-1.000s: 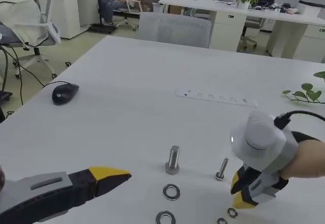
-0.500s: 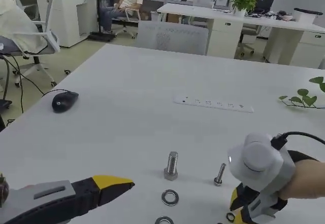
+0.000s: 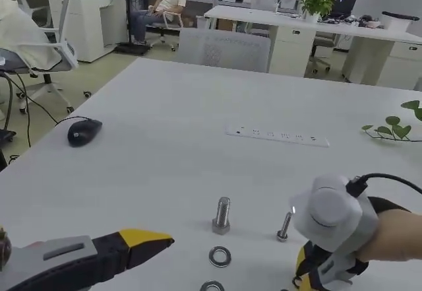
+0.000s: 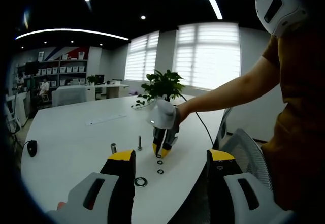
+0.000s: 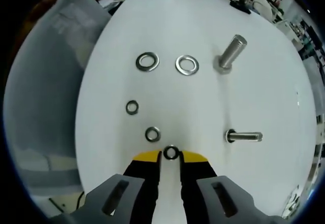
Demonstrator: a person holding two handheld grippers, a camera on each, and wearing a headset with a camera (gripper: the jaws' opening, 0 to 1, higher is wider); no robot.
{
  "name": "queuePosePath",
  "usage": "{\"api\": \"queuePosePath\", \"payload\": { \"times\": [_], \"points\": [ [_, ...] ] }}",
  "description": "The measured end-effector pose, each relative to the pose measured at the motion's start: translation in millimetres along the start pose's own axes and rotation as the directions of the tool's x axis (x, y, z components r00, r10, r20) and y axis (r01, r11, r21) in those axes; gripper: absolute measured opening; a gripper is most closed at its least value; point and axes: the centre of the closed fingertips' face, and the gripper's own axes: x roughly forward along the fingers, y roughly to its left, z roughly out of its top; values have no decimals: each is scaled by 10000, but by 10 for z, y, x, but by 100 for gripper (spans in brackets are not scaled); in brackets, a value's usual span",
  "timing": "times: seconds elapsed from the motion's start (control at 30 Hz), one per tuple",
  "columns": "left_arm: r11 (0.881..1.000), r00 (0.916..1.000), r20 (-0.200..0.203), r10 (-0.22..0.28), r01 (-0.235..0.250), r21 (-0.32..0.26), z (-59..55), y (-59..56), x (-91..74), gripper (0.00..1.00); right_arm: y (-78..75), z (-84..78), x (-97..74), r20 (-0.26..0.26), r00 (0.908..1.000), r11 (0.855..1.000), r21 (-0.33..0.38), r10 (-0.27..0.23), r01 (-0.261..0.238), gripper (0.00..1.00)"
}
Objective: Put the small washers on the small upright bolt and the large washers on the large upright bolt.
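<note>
Right gripper view, right gripper fingers clamped on small washer, left gripper fingers apart.

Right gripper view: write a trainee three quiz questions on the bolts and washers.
1. True or false: a washer already sits on the large bolt.
2. How many large washers lie on the table? A one, B two, C four.
3. Fill in: the right gripper has its jaws either side of a ___ washer.
Key: 1 false; 2 B; 3 small.
</note>
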Motion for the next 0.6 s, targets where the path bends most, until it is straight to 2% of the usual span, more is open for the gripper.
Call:
{"api": "queuePosePath", "payload": {
  "times": [0.43, 0.5, 0.6],
  "points": [
    [10000, 10000, -36, 38, -38, -7, -12, -16, -20, 56, -19, -20, -13, -111, 9999, 9999, 115, -67, 68, 12],
    [10000, 10000, -49, 33, -33, 7, -11, -19, -18, 56, -49, -41, -60, -188, 9998, 9999, 110, -68, 70, 12],
    [10000, 10000, -13, 31, -31, -12, -3, -17, -18, 56, -121, -10, -204, -29, 9997, 9995, 201, -223, 224, 12]
  ]
}}
